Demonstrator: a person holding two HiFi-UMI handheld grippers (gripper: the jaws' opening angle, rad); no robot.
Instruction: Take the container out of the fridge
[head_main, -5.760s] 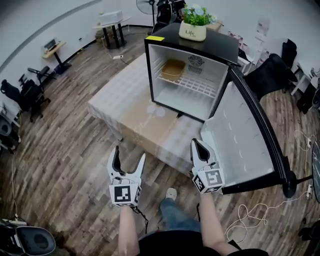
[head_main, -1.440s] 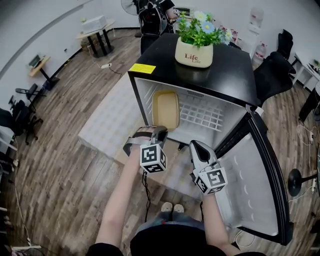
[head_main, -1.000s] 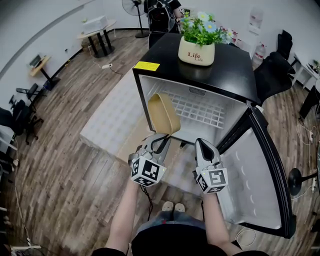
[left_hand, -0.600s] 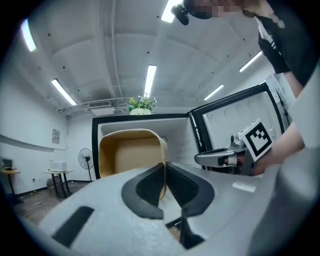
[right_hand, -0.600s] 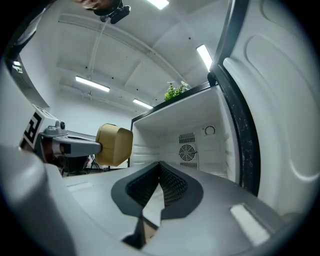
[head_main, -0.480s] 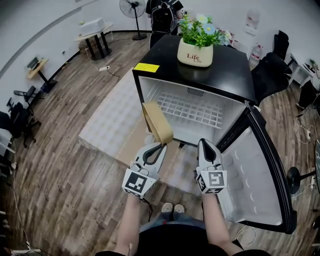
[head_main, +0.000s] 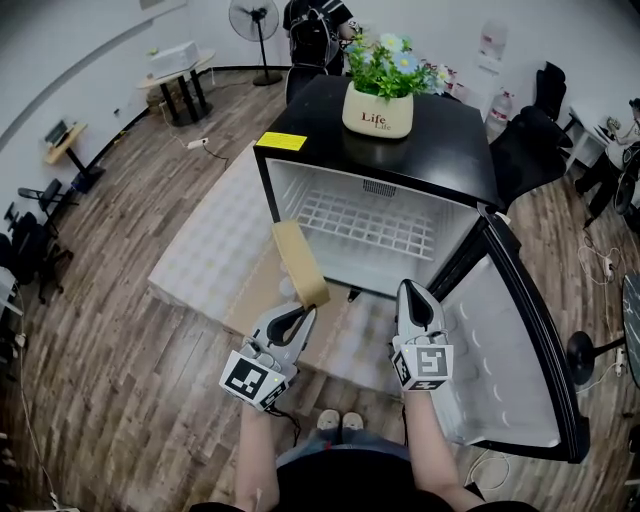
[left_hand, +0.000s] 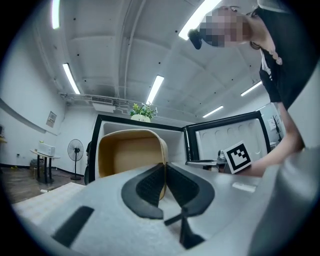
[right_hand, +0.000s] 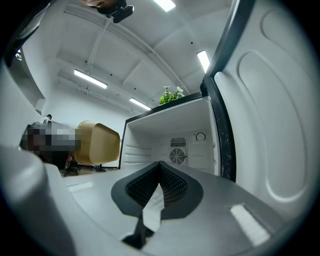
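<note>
**Container out of fridge, held by left gripper**

The left gripper (head_main: 303, 311) is clamped on the rim of the tan container (head_main: 300, 262). The container is tipped on edge, outside and in front of the open fridge (head_main: 455, 135), clear of the wire shelf (head_main: 370, 222). The right gripper (head_main: 413, 290) has its jaws together with nothing between them, near the open door (head_main: 505, 350).
</note>
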